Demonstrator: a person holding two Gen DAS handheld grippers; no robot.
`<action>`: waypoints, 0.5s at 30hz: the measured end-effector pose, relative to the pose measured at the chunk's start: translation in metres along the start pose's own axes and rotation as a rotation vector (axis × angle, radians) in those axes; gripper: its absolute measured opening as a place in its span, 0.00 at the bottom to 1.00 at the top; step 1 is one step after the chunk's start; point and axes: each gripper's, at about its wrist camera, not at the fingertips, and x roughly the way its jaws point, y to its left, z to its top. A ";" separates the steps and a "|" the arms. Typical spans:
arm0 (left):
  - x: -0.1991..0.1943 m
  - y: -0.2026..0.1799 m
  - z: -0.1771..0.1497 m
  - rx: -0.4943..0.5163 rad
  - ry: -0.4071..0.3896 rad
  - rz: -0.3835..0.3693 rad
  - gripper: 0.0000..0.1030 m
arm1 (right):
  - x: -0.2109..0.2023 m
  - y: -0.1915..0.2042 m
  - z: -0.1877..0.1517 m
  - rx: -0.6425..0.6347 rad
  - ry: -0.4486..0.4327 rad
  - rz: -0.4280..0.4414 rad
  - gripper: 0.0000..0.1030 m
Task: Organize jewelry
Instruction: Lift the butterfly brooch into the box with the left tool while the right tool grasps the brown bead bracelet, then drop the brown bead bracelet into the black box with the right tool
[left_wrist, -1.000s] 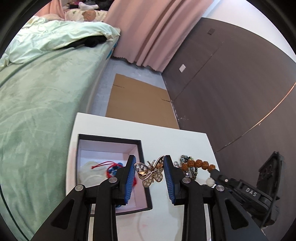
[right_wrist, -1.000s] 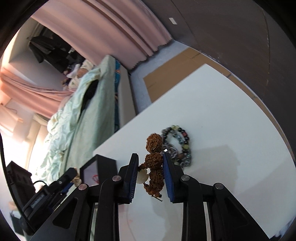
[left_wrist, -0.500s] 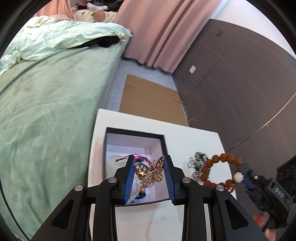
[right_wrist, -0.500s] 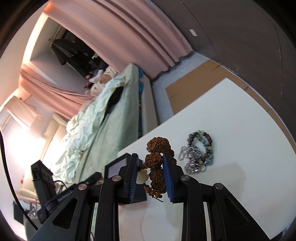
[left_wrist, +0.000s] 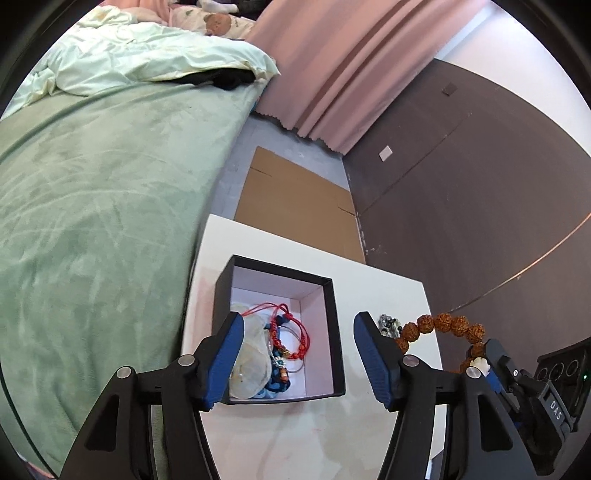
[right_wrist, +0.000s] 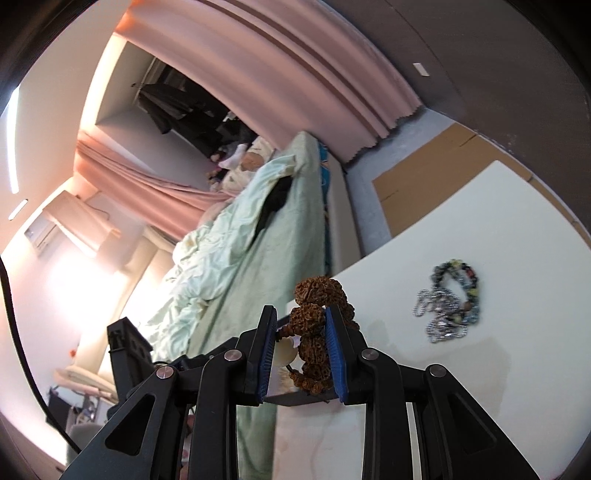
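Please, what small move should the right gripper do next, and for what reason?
Probably carry the brown bead bracelet leftward over the black box and release it there. The right gripper is shut on it above the white table, while the left gripper is open and empty over the box.

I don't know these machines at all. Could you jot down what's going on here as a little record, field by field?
Setting: white table beside a bed with green bedding
Left claw: open, holding nothing, hovering over the black jewelry box
Box contents: red cord bracelet, pale pouch, a few small pieces
Right claw: shut on a brown seed-bead bracelet, lifted off the table
Still on table: dark bead bracelet tangled with a silver chain
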 end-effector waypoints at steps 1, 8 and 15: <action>-0.001 0.002 0.001 -0.009 -0.002 -0.002 0.61 | 0.002 0.002 -0.001 -0.002 0.001 0.009 0.27; -0.008 0.012 0.007 -0.035 -0.019 0.001 0.61 | 0.025 0.018 -0.006 -0.020 0.026 0.058 0.27; -0.011 0.018 0.012 -0.049 -0.027 0.001 0.61 | 0.053 0.031 -0.015 -0.048 0.066 0.056 0.27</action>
